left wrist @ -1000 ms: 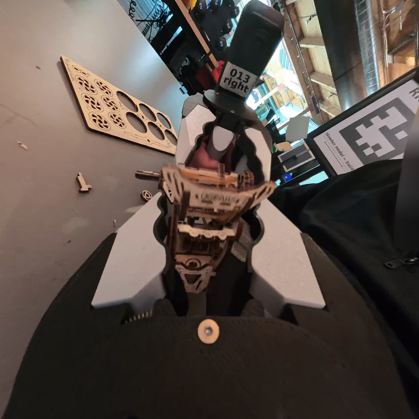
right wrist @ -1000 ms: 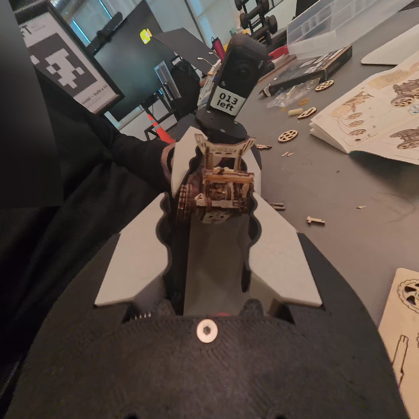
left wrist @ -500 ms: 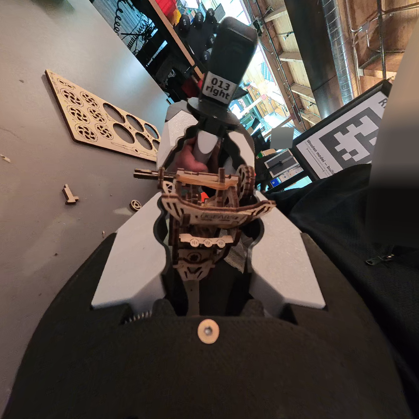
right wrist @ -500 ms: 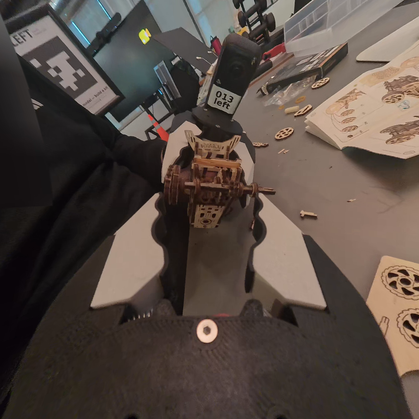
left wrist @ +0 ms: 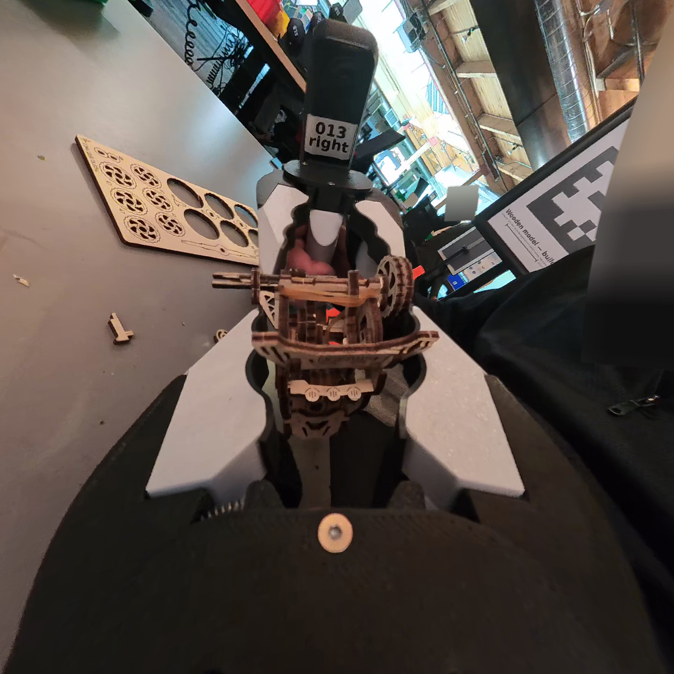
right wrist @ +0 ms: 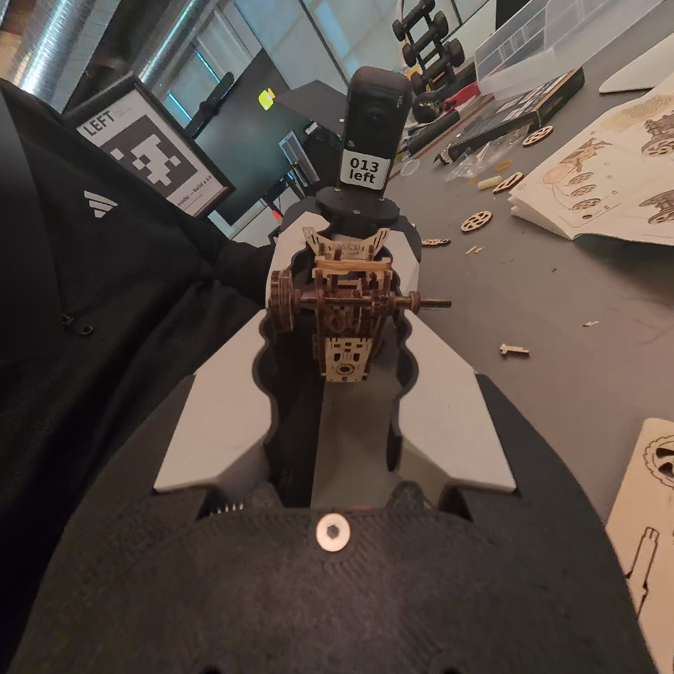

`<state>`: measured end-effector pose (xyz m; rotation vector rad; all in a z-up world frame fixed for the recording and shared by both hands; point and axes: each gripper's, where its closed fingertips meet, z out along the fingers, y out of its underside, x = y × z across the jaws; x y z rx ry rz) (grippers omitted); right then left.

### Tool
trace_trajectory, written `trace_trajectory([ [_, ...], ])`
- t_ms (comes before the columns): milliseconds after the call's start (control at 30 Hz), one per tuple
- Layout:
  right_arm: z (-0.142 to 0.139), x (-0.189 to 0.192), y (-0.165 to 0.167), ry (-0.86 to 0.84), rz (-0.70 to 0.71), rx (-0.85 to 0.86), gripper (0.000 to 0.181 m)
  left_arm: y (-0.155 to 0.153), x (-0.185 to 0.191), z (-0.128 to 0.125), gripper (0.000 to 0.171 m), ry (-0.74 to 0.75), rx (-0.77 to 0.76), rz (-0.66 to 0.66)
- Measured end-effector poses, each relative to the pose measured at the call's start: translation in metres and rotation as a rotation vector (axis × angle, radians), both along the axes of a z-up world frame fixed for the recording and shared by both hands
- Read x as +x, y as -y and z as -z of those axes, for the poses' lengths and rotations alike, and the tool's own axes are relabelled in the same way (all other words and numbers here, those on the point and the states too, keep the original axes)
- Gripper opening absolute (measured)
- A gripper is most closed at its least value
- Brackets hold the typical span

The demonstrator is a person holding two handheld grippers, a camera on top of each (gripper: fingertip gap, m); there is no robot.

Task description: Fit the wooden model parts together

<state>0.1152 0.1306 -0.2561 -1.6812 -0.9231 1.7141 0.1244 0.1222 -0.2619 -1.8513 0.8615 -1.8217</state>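
A partly built wooden model (left wrist: 328, 350) with a rubber band across it is held off the grey table (left wrist: 73, 255). My left gripper (left wrist: 335, 321) is shut on its body. A crosswise axle carries a double wheel (left wrist: 395, 281) at one end and is bare at the other end (left wrist: 229, 282). The right gripper (left wrist: 328, 255) faces it from behind the axle. In the right wrist view the model (right wrist: 346, 310) sits at the tips of my right gripper (right wrist: 333, 319), whose jaws stand apart and grip nothing. The wheel (right wrist: 282, 302) is by its left fingertip. The left gripper (right wrist: 346, 255) shows behind.
A punched wooden parts sheet (left wrist: 164, 204) and small loose pieces (left wrist: 118, 330) lie on the table. The right wrist view shows an open instruction booklet (right wrist: 601, 189), loose wheels (right wrist: 476, 220), a small peg (right wrist: 514, 350), another parts sheet (right wrist: 649, 510) and a person's black jacket (right wrist: 109, 291) at left. Both grippers' tips are close together, under 4 cm apart.
The model has tipped in my left gripper, so the axle and wheel now lie crosswise in full view. My right gripper's jaws have spread a little and drawn back from it.
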Motion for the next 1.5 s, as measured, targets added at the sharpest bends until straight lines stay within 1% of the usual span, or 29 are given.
trace_trajectory([
  [100, 0.0, -0.001, 0.0, -0.001, -0.002, -0.02, 0.065, 0.0, 0.0, 0.0, 0.072, -0.004, 0.012, -0.001],
  [167, 0.0, -0.001, 0.0, -0.006, -0.008, -0.041, 0.061, 0.0, 0.0, 0.002, 0.072, -0.022, 0.042, -0.005],
  [300, 0.0, 0.0, 0.0, -0.001, 0.001, -0.029, 0.057, -0.002, -0.001, 0.004, 0.072, -0.06, 0.123, -0.019],
  [367, 0.001, 0.001, -0.005, 0.017, 0.034, -0.005, 0.075, -0.002, -0.001, 0.002, 0.07, -0.068, 0.165, -0.016],
  [433, -0.001, 0.001, -0.007, 0.025, 0.056, 0.037, 0.084, 0.0, 0.0, 0.0, 0.07, -0.072, 0.211, -0.002],
  [533, -0.007, 0.001, -0.003, 0.019, 0.038, 0.117, 0.08, 0.002, 0.0, -0.001, 0.07, -0.08, 0.254, 0.015],
  [567, -0.009, 0.0, -0.001, 0.01, 0.028, 0.12, 0.077, 0.003, 0.001, -0.002, 0.07, -0.085, 0.263, 0.017],
  [700, -0.01, 0.0, -0.001, 0.003, 0.013, 0.114, 0.078, 0.005, 0.002, -0.001, 0.071, -0.093, 0.302, 0.029],
  [767, -0.012, 0.0, -0.003, -0.003, 0.034, 0.146, 0.081, 0.005, 0.002, -0.002, 0.07, -0.101, 0.321, 0.032],
  [833, -0.014, 0.0, 0.0, -0.015, 0.029, 0.168, 0.076, 0.006, 0.003, -0.003, 0.07, -0.111, 0.349, 0.033],
  [1067, -0.013, 0.002, 0.0, -0.01, 0.038, 0.176, 0.074, 0.005, 0.004, -0.001, 0.07, -0.124, 0.359, 0.032],
  [1200, -0.014, 0.002, 0.0, -0.019, 0.04, 0.163, 0.076, 0.005, 0.004, 0.0, 0.068, -0.129, 0.35, 0.033],
  [1300, -0.013, 0.003, -0.002, -0.016, 0.057, 0.166, 0.073, 0.004, 0.005, -0.002, 0.071, -0.115, 0.316, 0.033],
  [1467, -0.013, 0.003, -0.003, -0.035, 0.09, 0.155, 0.073, 0.005, 0.005, -0.004, 0.073, -0.106, 0.283, 0.033],
  [1500, -0.011, 0.003, -0.004, -0.019, 0.104, 0.164, 0.073, 0.005, 0.006, -0.006, 0.08, -0.088, 0.262, 0.035],
])
